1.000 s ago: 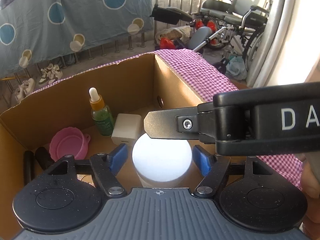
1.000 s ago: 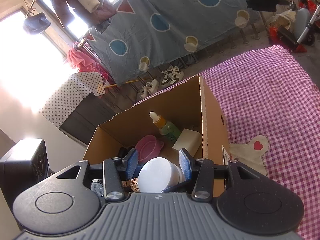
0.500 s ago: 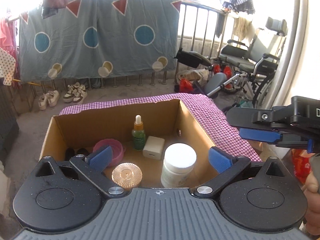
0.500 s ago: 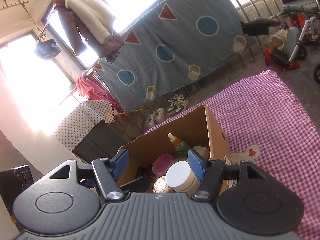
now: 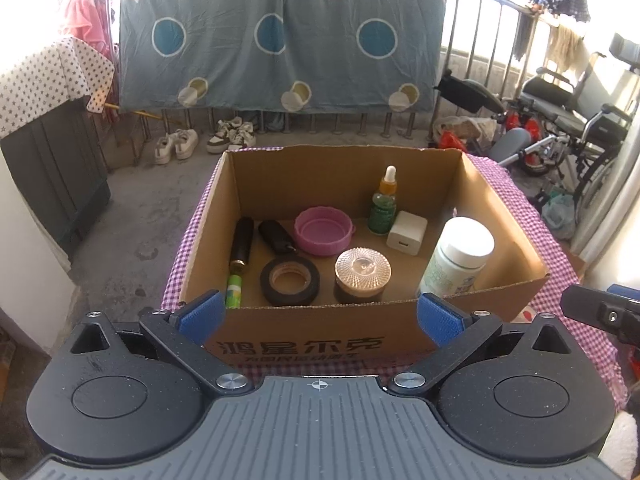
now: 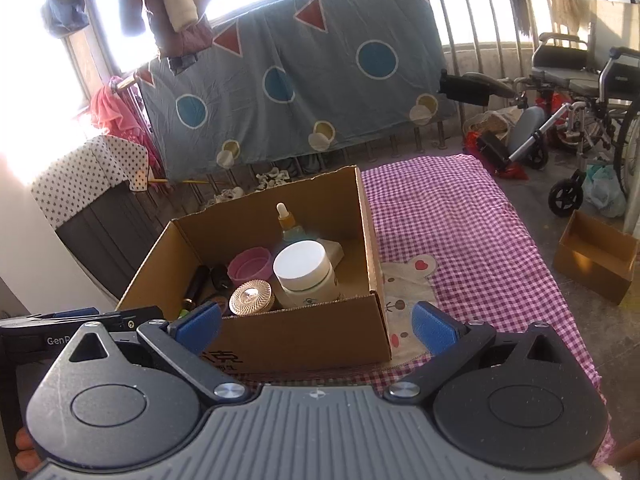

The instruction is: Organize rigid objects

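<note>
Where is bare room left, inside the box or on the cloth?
Inside the cardboard box, bare floor remains only along the back wall, behind the pink bowl, and the near-left corner. The middle is crowded. The checked cloth right of the box is bare.

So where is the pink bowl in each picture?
Left wrist view: the pink bowl sits mid-box, toward the back wall.
Right wrist view: the pink bowl is left of the white-lidded jar.
Shared landmark: the dropper bottle stands behind it.
</note>
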`<state>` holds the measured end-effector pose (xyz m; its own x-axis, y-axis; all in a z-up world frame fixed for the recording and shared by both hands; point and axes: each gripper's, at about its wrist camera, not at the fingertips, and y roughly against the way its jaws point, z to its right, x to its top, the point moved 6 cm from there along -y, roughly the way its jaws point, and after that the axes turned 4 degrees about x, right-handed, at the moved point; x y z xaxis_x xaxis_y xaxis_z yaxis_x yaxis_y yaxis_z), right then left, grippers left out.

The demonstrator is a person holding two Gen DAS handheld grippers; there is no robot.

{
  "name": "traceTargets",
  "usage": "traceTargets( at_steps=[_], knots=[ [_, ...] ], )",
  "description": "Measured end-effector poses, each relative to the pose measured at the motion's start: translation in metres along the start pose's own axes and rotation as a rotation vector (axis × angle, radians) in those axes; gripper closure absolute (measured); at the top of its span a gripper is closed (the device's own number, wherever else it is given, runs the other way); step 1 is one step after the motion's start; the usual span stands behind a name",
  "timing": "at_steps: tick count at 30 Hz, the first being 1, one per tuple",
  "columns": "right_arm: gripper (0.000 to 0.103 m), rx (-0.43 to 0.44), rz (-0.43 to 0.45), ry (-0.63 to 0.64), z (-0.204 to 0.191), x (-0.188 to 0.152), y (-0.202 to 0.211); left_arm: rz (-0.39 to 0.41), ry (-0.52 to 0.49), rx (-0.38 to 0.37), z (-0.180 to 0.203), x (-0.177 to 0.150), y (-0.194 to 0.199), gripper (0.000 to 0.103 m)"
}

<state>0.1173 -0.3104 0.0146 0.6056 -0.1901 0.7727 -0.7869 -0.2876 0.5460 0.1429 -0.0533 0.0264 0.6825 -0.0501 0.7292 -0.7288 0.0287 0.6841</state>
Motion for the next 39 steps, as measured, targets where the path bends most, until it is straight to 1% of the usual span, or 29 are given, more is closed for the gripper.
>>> traceTargets(
  at_steps=[5, 9, 12, 17, 21, 30, 39],
  knots=[
    [0.000, -0.060, -0.020, 0.045, -0.012, -0.003, -0.012, 0.017, 0.020, 0.032, -0.005, -0.005, -0.001, 0.000],
    [0.000, -0.091, -0.036, 0.079, -0.023, -0.002, -0.021, -0.007, 0.029, 0.048, -0.008, -0.003, -0.004, 0.000],
    [0.000, -0.097, -0.034, 0.096, -0.029, 0.001, -0.027, -0.020, 0.014, 0.066, -0.008, -0.003, -0.008, 0.000],
    [0.000, -0.106, -0.045, 0.125, -0.034, 0.005, -0.036, -0.036, 0.026, 0.047, -0.009, -0.005, -0.012, 0.000],
    [0.000, -0.109, -0.062, 0.139, -0.035, 0.003, -0.044, -0.052, 0.009, 0.073, -0.008, -0.005, -0.017, 0.000],
    [0.000, -0.110, -0.092, 0.122, -0.031, -0.001, -0.053, -0.060, -0.021, 0.102, -0.009, -0.005, -0.019, 0.000],
    [0.000, -0.120, -0.116, 0.122, -0.030, -0.006, -0.055, -0.089, -0.027, 0.106, -0.010, -0.010, -0.022, 0.001]
  ],
)
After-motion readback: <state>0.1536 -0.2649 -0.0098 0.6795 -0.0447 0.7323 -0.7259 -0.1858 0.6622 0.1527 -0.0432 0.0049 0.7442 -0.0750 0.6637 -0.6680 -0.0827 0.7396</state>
